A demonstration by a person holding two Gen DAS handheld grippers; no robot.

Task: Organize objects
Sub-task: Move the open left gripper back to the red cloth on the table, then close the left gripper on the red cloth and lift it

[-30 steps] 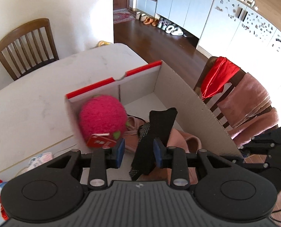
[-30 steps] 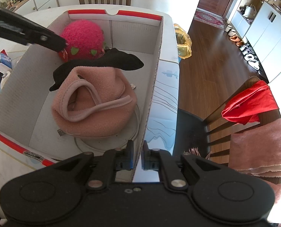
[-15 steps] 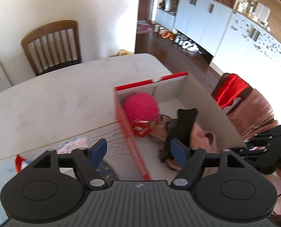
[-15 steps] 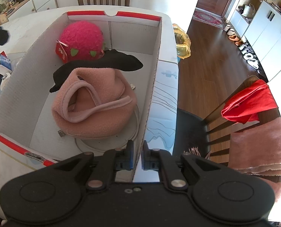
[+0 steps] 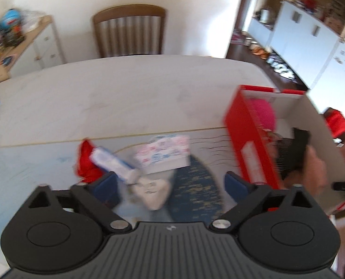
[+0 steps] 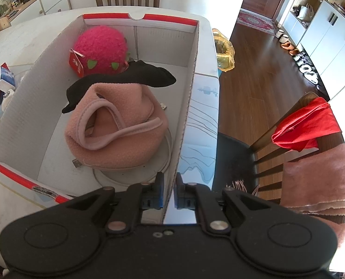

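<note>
Over the bench (image 5: pixel 130 93), the left wrist view is blurred. The left gripper (image 5: pixel 170 183) has just been opening and its jaws now stand spread wide with nothing between the pads. Beyond the jaws, toward 12 o'clock, lie a patterned tissue pack (image 5: pixel 162 151), a white and blue tube (image 5: pixel 113 162) and a red cloth (image 5: pixel 86 160), close together on a pale blue mat (image 5: pixel 33 162). At about 2 o'clock stands the red-edged cardboard box (image 5: pixel 249 144), with a pink fuzzy ball (image 5: pixel 265 114) and a black sock (image 5: pixel 298 148) showing inside. A wooden chair (image 5: pixel 129 29) stands at the bench's far edge.

From the right wrist view, the right gripper (image 6: pixel 169 194) has its jaws nearly together, closed on the box's near right wall (the thin cardboard edge runs up between the blue pads). Inside the box, the pink fleece hat (image 6: pixel 116 132) sits at 11 o'clock from the jaws, the sock is draped across its far side, and the fuzzy ball rests in the far left corner, touching the sock. At 3 o'clock a chair (image 6: pixel 295 139) carries a red cloth and pink towels.
</note>
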